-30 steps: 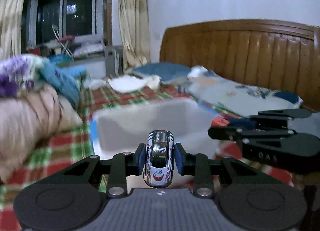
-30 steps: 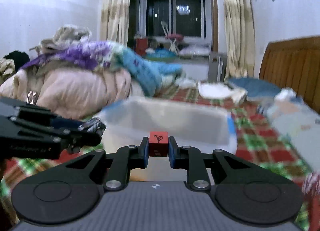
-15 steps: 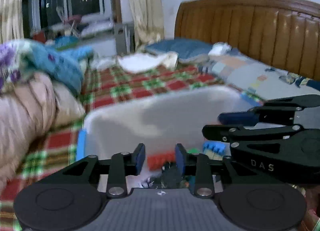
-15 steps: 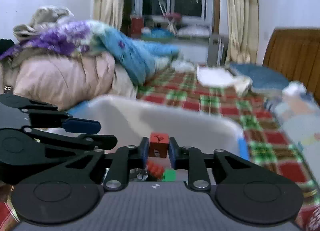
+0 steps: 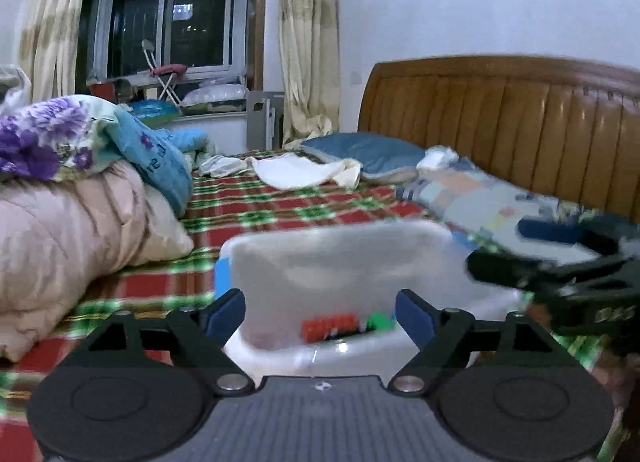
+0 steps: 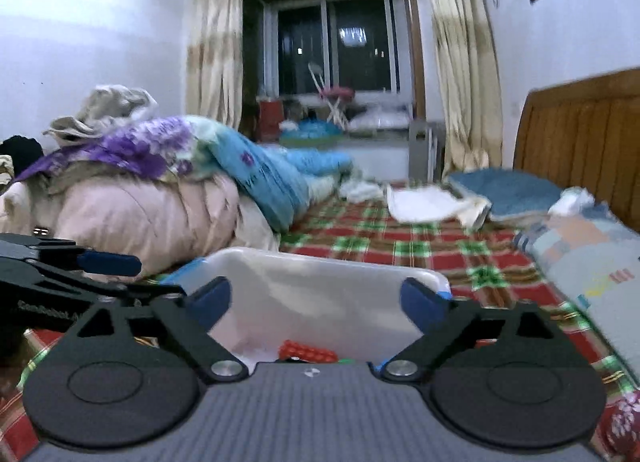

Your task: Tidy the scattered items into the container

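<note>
Left wrist view: left gripper (image 5: 320, 312) was spread wide, empty, over the container (image 5: 344, 250); right gripper (image 6: 316, 302) likewise, nothing held. Red brick (image 5: 329, 327) and green piece (image 5: 379, 321) lay inside. Risk: grippers sat close together, so pulling out could clip each other or the rim.

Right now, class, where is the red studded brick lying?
In both wrist views the red brick lies inside the white container on the plaid bed, low near its front wall, with a green piece just to its right.
</note>
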The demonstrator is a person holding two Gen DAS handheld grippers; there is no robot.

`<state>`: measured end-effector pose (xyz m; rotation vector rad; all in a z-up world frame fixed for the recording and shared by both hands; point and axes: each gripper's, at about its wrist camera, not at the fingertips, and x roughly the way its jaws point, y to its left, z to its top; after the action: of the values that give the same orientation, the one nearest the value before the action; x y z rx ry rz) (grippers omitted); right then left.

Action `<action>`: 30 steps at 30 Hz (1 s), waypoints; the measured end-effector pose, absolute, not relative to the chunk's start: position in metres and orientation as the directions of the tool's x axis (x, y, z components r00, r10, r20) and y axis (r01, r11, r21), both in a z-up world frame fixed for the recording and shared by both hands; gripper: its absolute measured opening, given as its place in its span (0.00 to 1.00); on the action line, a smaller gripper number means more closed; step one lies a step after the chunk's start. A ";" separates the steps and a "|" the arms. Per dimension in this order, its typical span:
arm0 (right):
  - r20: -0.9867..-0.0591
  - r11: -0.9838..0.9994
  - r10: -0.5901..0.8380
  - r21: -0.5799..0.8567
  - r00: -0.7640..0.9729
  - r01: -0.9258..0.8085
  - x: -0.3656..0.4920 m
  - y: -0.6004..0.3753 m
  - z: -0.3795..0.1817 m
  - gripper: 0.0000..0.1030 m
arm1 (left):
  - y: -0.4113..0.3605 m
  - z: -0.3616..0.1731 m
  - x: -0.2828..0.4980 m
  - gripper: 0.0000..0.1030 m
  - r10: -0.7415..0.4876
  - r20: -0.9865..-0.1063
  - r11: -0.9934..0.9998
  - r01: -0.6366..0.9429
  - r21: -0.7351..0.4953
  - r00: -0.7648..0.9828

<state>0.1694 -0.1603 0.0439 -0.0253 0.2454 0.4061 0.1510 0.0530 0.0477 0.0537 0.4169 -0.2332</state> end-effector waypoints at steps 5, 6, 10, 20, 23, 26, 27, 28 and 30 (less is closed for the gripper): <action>-0.266 0.909 0.401 -0.003 0.876 -0.417 0.139 -0.153 0.026 1.00 | 0.049 0.015 0.117 0.88 -0.176 -0.463 0.971 0.230 0.061 0.869; -0.282 0.908 0.400 -0.008 0.872 -0.419 0.136 -0.152 0.018 1.00 | 0.048 0.006 0.112 0.88 -0.174 -0.482 0.972 0.229 0.057 0.859; -0.375 0.908 0.385 -0.012 0.843 -0.420 0.135 -0.145 -0.015 1.00 | 0.046 -0.022 0.102 0.89 -0.150 -0.555 0.981 0.194 0.021 0.819; -0.468 0.940 0.329 0.076 0.820 -0.334 0.141 -0.156 -0.060 1.00 | 0.045 -0.065 0.103 0.94 -0.119 -0.627 0.992 0.124 -0.037 0.770; -0.467 0.944 0.321 0.088 0.824 -0.317 0.140 -0.160 -0.064 1.00 | 0.041 -0.069 0.103 0.93 -0.087 -0.629 0.995 0.104 -0.011 0.772; -0.483 0.945 0.325 0.125 0.813 -0.303 0.143 -0.163 -0.068 1.00 | 0.037 -0.070 0.103 0.93 -0.086 -0.635 0.994 0.108 -0.004 0.768; -0.486 0.946 0.321 0.127 0.813 -0.298 0.144 -0.163 -0.069 1.00 | 0.035 -0.070 0.103 0.93 -0.082 -0.636 0.994 0.108 0.003 0.768; -0.487 0.947 0.320 0.129 0.813 -0.295 0.143 -0.164 -0.070 1.00 | 0.032 -0.069 0.103 0.93 -0.079 -0.637 0.994 0.110 0.010 0.767; -0.481 0.945 0.325 0.139 0.814 -0.296 0.142 -0.166 -0.070 1.00 | 0.029 -0.066 0.104 0.93 -0.073 -0.642 0.993 0.113 0.022 0.763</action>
<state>0.1423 -0.1659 -0.0698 0.0586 0.5235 0.3315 0.1036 0.0286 -0.0663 0.0602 0.6953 -0.1008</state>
